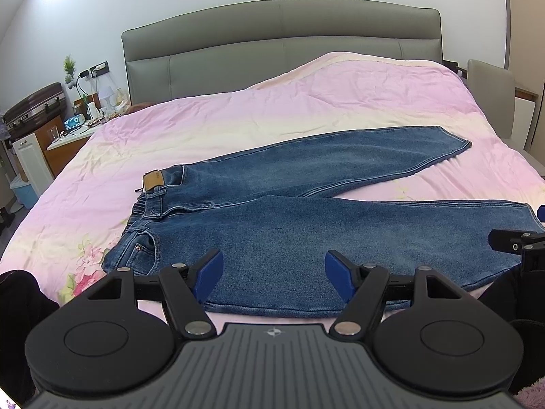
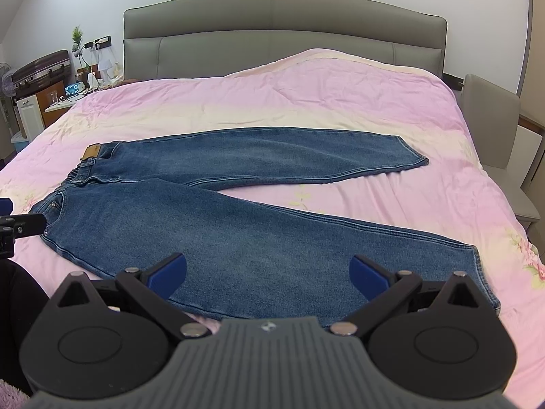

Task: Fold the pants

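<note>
Near hem of the jeans (image 1: 272,248) behind the left tongs (image 1: 274,277); nightstand clutter (image 1: 80,121) too small.

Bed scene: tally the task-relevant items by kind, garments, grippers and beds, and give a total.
Jeans: 1, spread flat on the bed
Grippers: 2, left gripper and right gripper, both open
Bed: 1, with pink cover
Total: 4

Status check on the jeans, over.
Left gripper open, right gripper open, both empty. Jeans flat on bed, legs spread, unfolded. Nothing in the way.
</note>
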`<move>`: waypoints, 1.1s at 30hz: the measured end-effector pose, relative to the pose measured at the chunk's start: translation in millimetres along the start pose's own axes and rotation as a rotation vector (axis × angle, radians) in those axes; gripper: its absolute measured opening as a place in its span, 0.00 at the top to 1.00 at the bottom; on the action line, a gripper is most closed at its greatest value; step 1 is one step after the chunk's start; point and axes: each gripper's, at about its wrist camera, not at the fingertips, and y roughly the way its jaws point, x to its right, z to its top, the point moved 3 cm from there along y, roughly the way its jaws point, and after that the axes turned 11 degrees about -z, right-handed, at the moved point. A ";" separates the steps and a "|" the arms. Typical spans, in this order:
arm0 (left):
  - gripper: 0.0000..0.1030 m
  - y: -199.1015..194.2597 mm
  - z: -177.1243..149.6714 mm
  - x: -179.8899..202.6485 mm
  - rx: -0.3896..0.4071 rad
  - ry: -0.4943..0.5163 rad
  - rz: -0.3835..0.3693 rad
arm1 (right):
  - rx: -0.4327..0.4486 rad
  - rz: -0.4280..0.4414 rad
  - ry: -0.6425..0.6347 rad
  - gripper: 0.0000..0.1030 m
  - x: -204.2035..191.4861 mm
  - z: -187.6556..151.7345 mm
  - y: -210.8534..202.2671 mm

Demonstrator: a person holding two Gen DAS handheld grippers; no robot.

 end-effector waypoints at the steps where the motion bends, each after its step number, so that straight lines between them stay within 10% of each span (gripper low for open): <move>1: 0.22 0.5 0.4 -1.5 -0.002 0.007 0.000 | -0.003 0.004 0.009 0.05 1.8 0.1 1.3; 13: 0.26 23.7 18.1 -76.8 -0.091 0.244 -0.025 | 0.026 -0.032 -0.092 0.07 80.0 16.9 43.5; 25: 0.26 122.9 -16.6 -80.3 -0.394 0.418 -0.071 | -0.271 -0.109 -0.297 0.40 157.4 17.1 141.3; 33: 0.26 163.6 -40.2 -81.5 -0.552 0.593 -0.050 | -0.449 -0.156 -0.369 0.41 187.6 -5.5 179.0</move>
